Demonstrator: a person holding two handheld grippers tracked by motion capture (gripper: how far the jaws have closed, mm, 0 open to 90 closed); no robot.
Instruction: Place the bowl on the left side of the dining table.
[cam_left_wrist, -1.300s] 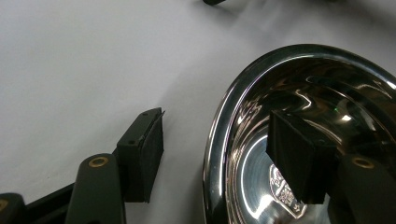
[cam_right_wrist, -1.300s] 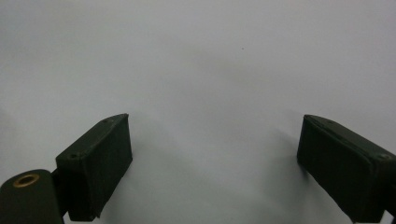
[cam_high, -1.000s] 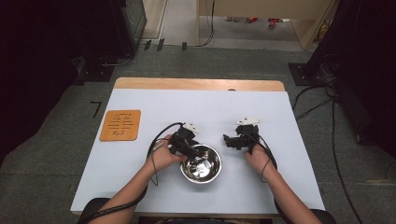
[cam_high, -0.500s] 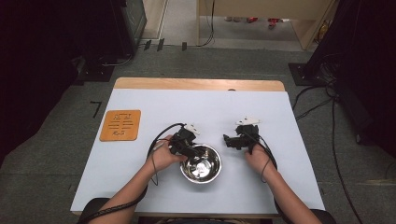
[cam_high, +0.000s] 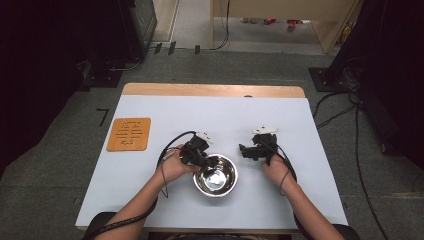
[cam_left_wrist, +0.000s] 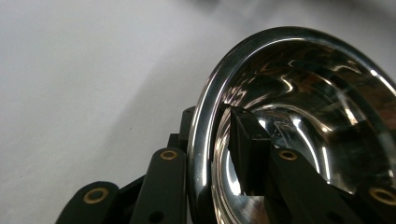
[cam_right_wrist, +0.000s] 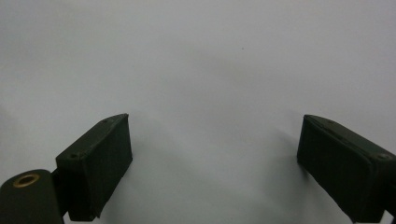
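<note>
Left gripper view shows the left gripper (cam_left_wrist: 219, 154) just closing onto the bowl (cam_left_wrist: 299, 116) rim, one jaw inside, one outside, ready to lift, while the right gripper (cam_right_wrist: 215, 163) idles wide open.

Well off to the left of my left tongs (cam_high: 207, 161) I see an orange mat (cam_high: 129, 134) lying flat on the pale counter (cam_high: 300, 125). Beyond both tongs, cables (cam_high: 340, 107) trail across the grey floor (cam_high: 65, 130).

Black two-jaw grippers — left gripper (cam_high: 207, 161), right gripper (cam_high: 246, 150) — brass rivets (black cables trailing), grey top plates.
</note>
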